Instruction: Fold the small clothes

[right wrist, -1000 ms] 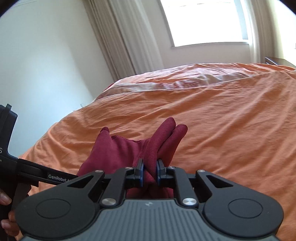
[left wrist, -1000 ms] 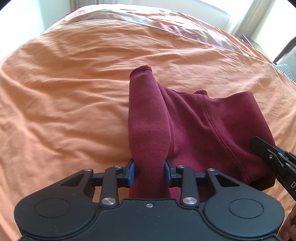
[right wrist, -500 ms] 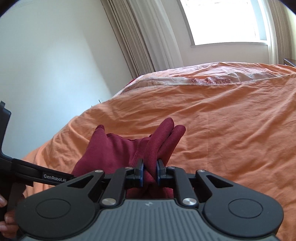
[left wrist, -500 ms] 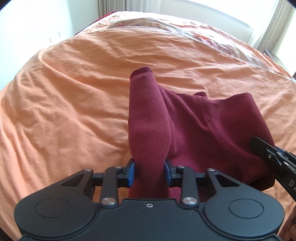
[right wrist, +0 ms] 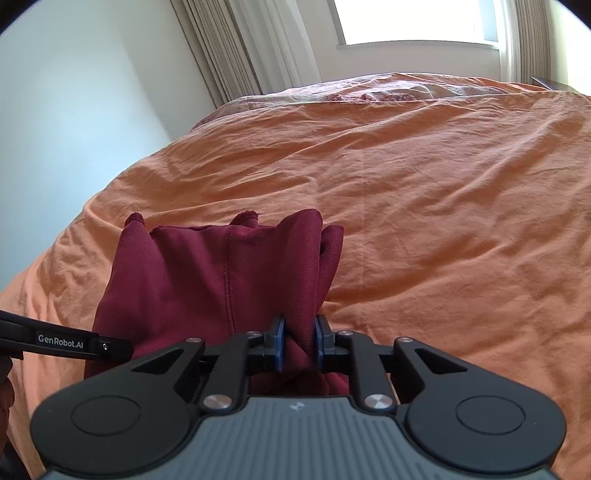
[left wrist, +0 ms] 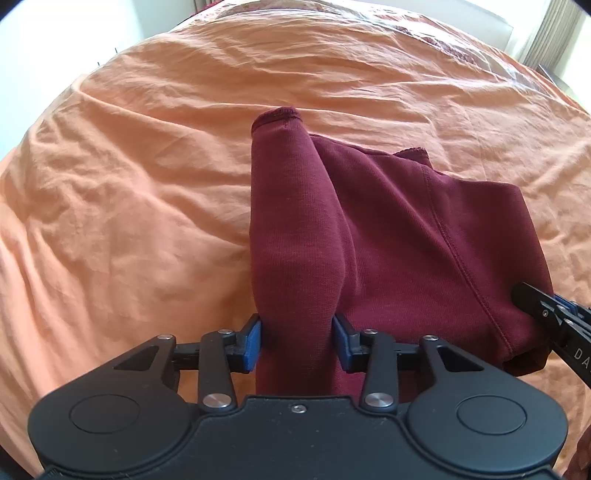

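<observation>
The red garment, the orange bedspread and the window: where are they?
red garment (left wrist: pixel 406 236), left wrist view, middle of the cloth.
orange bedspread (left wrist: pixel 147 166), left wrist view, bare wrinkled part.
window (right wrist: pixel 417 20), right wrist view, bright pane.

The left gripper (left wrist: pixel 296 339) has its blue-padded fingers (left wrist: pixel 252 341) closed on a thick roll of the maroon garment (left wrist: pixel 388 236), the pads held fairly wide by the bunched cloth. The right gripper (right wrist: pixel 298 343) pinches a narrower fold of the same garment between close-set pads. Each gripper's black finger reaches into the other's view, so they sit side by side, near each other.
</observation>
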The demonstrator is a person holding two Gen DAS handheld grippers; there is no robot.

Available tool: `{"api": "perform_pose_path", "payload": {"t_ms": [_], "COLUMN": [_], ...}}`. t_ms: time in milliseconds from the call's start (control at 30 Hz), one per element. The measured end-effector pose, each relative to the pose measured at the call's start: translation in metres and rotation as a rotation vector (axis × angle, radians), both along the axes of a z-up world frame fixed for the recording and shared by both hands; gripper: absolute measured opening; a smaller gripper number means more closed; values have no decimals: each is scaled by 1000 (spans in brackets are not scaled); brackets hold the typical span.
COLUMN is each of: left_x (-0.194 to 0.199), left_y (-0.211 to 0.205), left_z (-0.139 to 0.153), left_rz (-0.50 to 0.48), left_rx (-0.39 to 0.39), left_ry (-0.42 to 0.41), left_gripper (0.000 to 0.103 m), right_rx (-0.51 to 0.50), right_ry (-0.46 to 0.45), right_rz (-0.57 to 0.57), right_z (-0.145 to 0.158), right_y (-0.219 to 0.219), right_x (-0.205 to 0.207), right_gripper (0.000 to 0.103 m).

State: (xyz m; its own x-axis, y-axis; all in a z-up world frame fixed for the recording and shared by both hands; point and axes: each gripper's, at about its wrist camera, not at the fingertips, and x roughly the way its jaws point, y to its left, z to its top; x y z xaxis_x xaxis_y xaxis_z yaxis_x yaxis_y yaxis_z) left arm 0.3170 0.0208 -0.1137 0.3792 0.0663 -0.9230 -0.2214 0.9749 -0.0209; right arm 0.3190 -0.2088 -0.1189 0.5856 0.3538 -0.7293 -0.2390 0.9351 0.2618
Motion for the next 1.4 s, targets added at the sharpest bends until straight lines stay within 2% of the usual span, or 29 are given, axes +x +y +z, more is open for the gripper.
{"api": "perform_pose_path", "payload": {"t_ms": [100,133,167,200,333,400,467,600,667,833,1067,1233,1400], "left_x": [0,-2,-4,-5,-14,-20,-28,-42,-49,-70,-107,-149,-197], "left_y": [0,0,0,0,5,9,13,18,19,24,21,15,8], "left_z": [2,3,5,7,13,17,22,33,39,55,72,87,99], "left_rz": [2,5,7,8,10,11,-2,-17,-13,24,68,113,169], "left_rx": [2,5,11,16,18,9,-13,-16,-19,-22,39,99,105], "left_ry": [-1,-7,-14,-19,-31,-50,-87,-131,-148,-226,-282,-332,-367], "left_gripper": [60,69,75,77,88,93,100,101,102,102,102,102,102], "right_rx": [-19,-20,-21,-24,-25,-16,5,26,51,69,55,73,79], "right_ry": [9,13,19,23,8,-1,-17,-42,-58,-100,-185,-205,-227], "right_rz": [-24,-29,-29,-29,-36,-43,-57,-94,-116,-116,-54,2,67], "right_z": [1,1,2,2,11,19,28,44,53,67,80,89,97], "right_y": [-1,-3,-5,-7,-13,-16,-19,-20,-20,-18,-16,-21,-29], "right_x": [0,-1,-3,-4,-17,-25,-32,-46,-55,-76,-108,-132,-164], "right_gripper": [33,34,40,52,65,81,90,99,103,103,103,103,103]}}
